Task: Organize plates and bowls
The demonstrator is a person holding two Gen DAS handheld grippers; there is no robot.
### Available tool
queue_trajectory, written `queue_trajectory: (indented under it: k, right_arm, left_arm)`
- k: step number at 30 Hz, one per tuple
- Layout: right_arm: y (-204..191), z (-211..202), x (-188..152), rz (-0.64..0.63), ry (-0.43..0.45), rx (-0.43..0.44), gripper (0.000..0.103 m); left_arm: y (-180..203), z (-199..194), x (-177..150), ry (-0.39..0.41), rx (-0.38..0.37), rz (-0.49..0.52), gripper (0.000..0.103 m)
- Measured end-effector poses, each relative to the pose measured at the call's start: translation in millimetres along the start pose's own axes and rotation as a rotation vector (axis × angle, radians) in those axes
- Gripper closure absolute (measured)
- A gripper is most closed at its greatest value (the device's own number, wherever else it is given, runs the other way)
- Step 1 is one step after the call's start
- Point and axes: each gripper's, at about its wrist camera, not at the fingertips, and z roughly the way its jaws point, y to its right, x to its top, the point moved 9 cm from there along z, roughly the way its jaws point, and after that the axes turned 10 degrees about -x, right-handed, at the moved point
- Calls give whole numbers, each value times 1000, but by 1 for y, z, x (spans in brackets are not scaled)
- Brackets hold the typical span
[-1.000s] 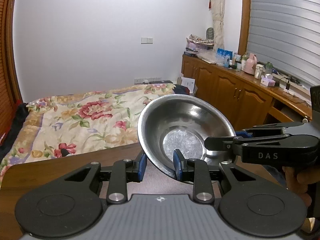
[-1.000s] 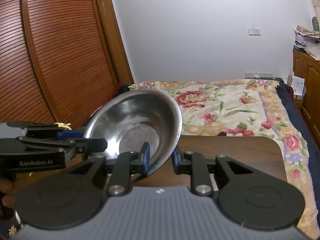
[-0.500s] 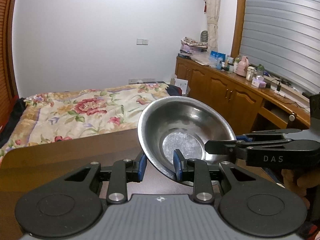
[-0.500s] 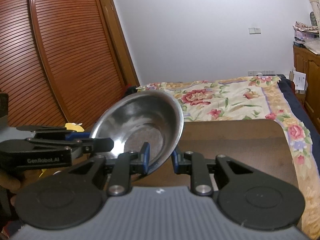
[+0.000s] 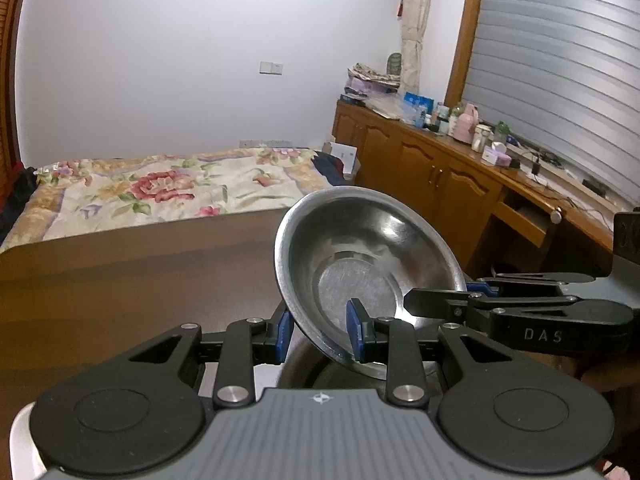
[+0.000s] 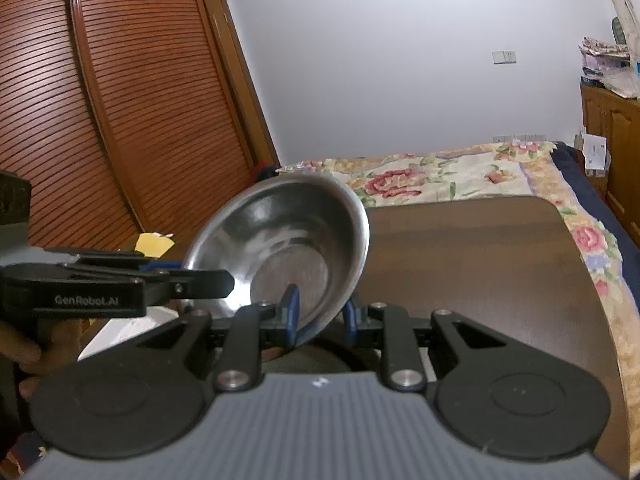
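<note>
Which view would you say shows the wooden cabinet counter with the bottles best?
The left wrist view: the cabinet counter runs along its right side, bottles visible on top. The right wrist view catches only the cabinet's end at its right edge.

Dark wooden table (image 6: 480,264); a white sheet (image 6: 132,328) lies on it.

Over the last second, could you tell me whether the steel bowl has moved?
Yes. The steel bowl has come down toward the wooden table; the bed now sits higher behind it.

home bedroom: floral-quilted bed (image 5: 160,192), louvred wardrobe (image 6: 100,120)
</note>
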Motion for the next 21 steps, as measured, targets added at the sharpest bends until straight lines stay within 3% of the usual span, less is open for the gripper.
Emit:
queue_trajectory:
  k: [21]
  right_arm:
    - [-11,-30,-39,26,-10,5,78]
  left_arm:
    - [25,-14,-54,-58,8,-39,72]
